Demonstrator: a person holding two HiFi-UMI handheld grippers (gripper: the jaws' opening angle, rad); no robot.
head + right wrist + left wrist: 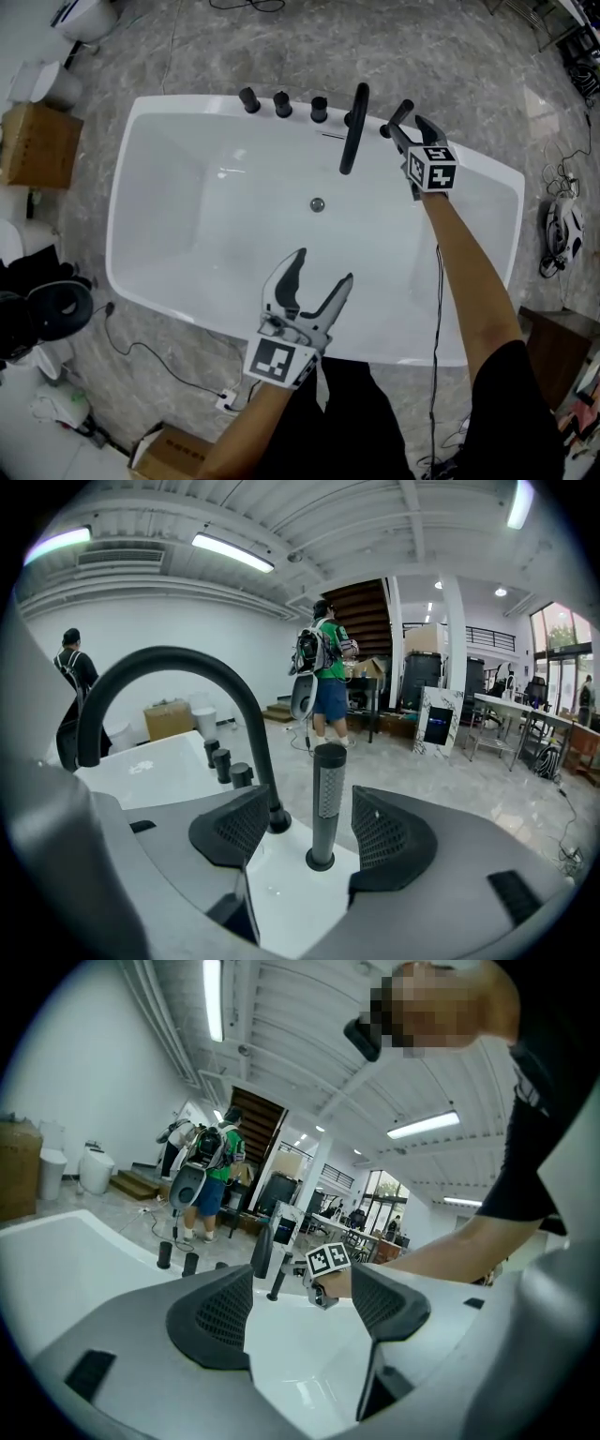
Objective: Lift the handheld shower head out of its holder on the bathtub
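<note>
At the head view's far left, a cardboard box is cut off by the frame edge. The white bathtub fills the middle, though its near rim is partly hidden behind the person's arms. Three black knobs stand in a row on the far rim. The left gripper hangs over the basin with its jaws spread and only bare tub between them. A cube on it carries a black-and-white square marker, a pattern rather than readable text.

Right of the knobs, the black arched spout reaches over the basin. Just beside it on the same rim is the handheld shower head, a dark rod. From the head view its base is hard to make out against the right gripper.

The right gripper view shows it clearly. The shower head stands upright, seated in its round holder, between the released jaws with a gap to each pad. Behind it, a leaning panel has a lit screen too small to read.
</note>
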